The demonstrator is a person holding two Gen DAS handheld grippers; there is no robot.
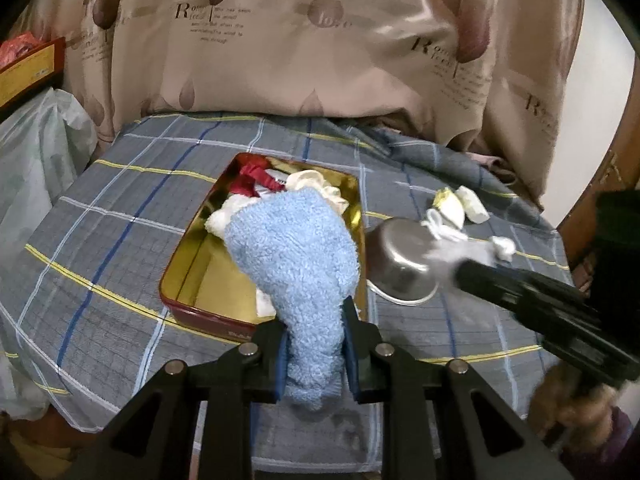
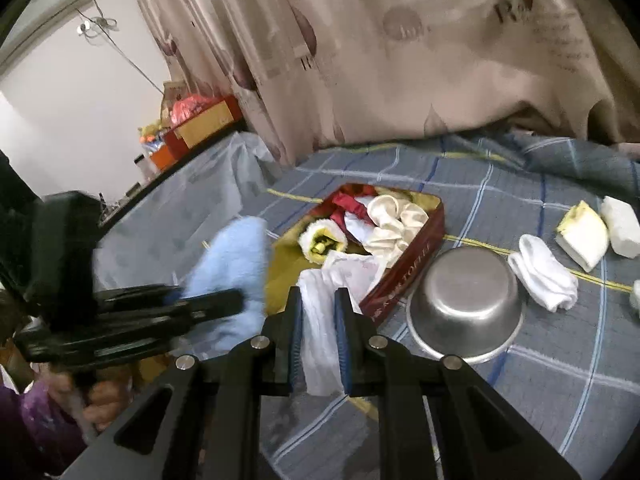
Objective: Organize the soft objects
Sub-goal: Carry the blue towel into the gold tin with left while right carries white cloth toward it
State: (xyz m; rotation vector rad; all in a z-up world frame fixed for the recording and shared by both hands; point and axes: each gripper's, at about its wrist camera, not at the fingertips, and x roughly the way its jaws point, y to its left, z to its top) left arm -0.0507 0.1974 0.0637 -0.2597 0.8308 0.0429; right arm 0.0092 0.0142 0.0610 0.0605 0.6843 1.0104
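My left gripper [image 1: 314,332] is shut on a fluffy light blue cloth [image 1: 296,248] and holds it over the near end of an open red tin [image 1: 192,304] with a gold inside. The tin holds red, white and cream soft pieces [image 2: 384,216]. My right gripper [image 2: 318,312] is shut on a thin white cloth [image 2: 320,344] just over the tin's near right edge [image 2: 404,280]. The blue cloth [image 2: 236,256] and the left gripper [image 2: 208,304] show at the left of the right wrist view. The right gripper [image 1: 460,268] shows blurred in the left wrist view.
An upturned steel bowl [image 2: 468,300] stands right of the tin on the blue plaid sheet [image 1: 100,240]. A white sock [image 2: 544,272], a yellow-white wedge [image 2: 584,236] and a white pad [image 2: 620,224] lie beyond it. A beige curtain [image 1: 320,40] hangs behind. Plastic-covered clutter [image 2: 180,208] sits at the left.
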